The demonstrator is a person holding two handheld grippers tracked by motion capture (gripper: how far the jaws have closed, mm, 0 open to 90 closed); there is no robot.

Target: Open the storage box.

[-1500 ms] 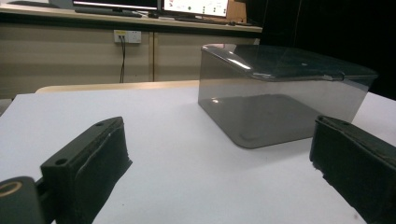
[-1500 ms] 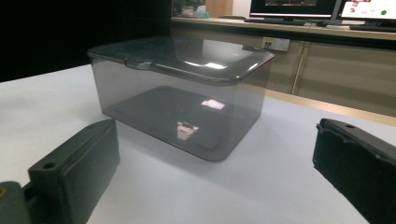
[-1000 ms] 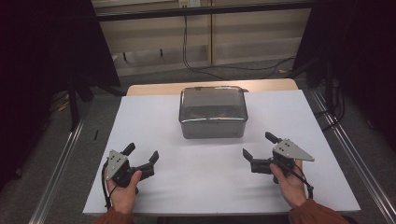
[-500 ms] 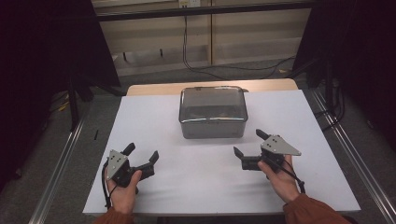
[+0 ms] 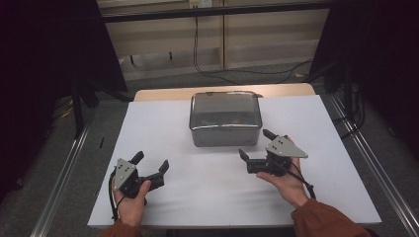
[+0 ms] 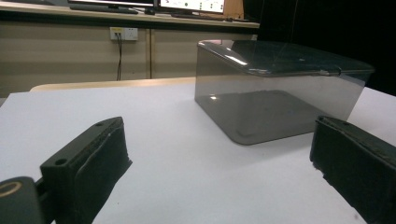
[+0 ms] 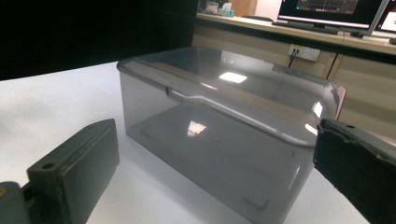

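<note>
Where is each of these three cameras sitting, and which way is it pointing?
High view: above the person's side, facing forward and down on the white table; shows both hands, left gripper, right gripper.
Left gripper view: low on that gripper, facing the lidded grey translucent box; two open jaws.
Right gripper view: close, facing the box's corner; two open jaws.
Shared: all see the box.

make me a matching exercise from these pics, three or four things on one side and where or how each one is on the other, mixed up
Things:
1. box
2. left gripper
3. right gripper
4. table cover

Places or states:
A. white, spread flat under everything
B. open, close to the box's front right corner
C. smoky see-through, lid shut, at the middle back of the table
D. open, near the front left, well away from the box

Pairs: 1-C, 2-D, 3-B, 4-A
</note>
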